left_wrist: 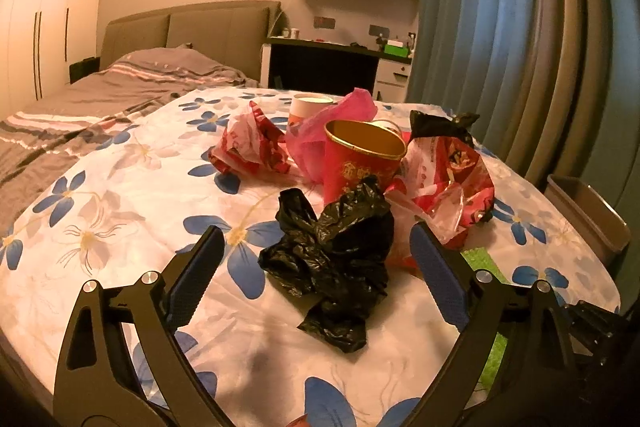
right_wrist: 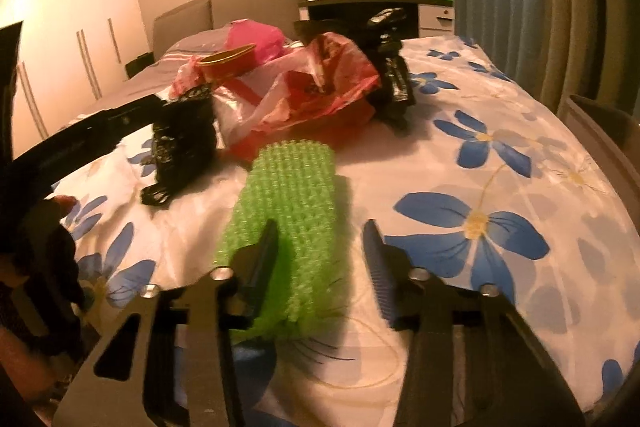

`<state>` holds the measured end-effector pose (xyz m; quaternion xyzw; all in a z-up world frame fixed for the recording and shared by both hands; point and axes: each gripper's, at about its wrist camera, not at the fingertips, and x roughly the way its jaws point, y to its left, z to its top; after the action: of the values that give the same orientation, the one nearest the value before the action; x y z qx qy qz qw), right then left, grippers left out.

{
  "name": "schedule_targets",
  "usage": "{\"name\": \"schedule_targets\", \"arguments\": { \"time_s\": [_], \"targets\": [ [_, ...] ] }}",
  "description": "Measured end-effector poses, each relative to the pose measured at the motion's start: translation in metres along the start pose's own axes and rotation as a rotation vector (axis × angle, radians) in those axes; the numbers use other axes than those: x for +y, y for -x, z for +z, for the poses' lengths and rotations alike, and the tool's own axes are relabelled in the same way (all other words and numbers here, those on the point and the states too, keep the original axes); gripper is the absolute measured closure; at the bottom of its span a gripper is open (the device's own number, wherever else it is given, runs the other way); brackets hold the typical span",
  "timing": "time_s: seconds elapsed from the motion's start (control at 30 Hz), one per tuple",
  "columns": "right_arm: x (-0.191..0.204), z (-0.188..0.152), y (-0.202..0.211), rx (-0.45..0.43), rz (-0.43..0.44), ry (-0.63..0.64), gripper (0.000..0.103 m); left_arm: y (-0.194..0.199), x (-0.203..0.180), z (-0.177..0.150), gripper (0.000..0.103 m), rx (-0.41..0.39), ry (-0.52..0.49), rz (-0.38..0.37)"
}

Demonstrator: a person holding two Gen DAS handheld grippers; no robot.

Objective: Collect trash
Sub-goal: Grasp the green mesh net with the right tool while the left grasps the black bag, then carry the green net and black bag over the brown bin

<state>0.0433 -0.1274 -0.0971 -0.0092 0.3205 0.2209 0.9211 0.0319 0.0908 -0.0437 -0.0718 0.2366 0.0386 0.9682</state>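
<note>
Your left gripper stood wide open around the crumpled black bag just before the red cup, ready to close; your right gripper straddled the green foam sleeve, right finger clear, grip uncertain.

Glossy, crinkled black plastic bag on a smooth floral cloth bedsheet; knobbly green plastic mesh sleeve; shiny-rimmed red paper cup.

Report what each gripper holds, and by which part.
Nothing is held. The left gripper stands open around the black bag; the green foam net lies inside the right gripper, gap on one side.
</note>
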Motion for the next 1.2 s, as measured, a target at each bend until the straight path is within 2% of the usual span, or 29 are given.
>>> {"name": "schedule_targets", "arguments": {
  "time_s": [0.13,0.3,0.4,0.47,0.5,0.57,0.77,0.87,1.2],
  "targets": [
    [0.007,0.000,0.000,0.000,0.031,0.030,0.089,-0.003,0.002,0.002,0.015,0.020,-0.010,-0.014],
    [0.004,0.000,0.003,-0.007,0.043,0.021,0.092,-0.012,-0.002,0.005,0.018,0.063,-0.031,-0.035],
    [0.002,0.002,0.009,-0.023,0.029,0.016,0.093,-0.023,-0.006,0.005,0.036,0.114,-0.049,-0.054],
    [-0.001,0.003,0.013,-0.034,0.027,0.006,0.093,-0.031,-0.008,0.004,0.054,0.154,-0.059,-0.059],
    [-0.002,0.005,0.015,-0.037,0.027,0.004,0.093,-0.033,-0.009,0.002,0.057,0.167,-0.056,-0.064],
    [-0.005,0.006,0.021,-0.049,0.021,0.001,0.093,-0.034,-0.008,0.001,0.070,0.175,-0.048,-0.079],
    [-0.012,0.010,0.036,-0.079,0.008,-0.014,0.093,-0.023,-0.004,0.003,0.090,0.153,-0.035,-0.086],
    [-0.015,0.011,0.046,-0.098,-0.003,-0.017,0.093,-0.011,-0.004,0.008,0.095,0.114,-0.032,-0.087],
    [-0.033,0.013,0.069,-0.139,-0.053,-0.030,0.093,0.032,-0.019,0.035,0.096,-0.023,-0.038,-0.150]
  ]
}}
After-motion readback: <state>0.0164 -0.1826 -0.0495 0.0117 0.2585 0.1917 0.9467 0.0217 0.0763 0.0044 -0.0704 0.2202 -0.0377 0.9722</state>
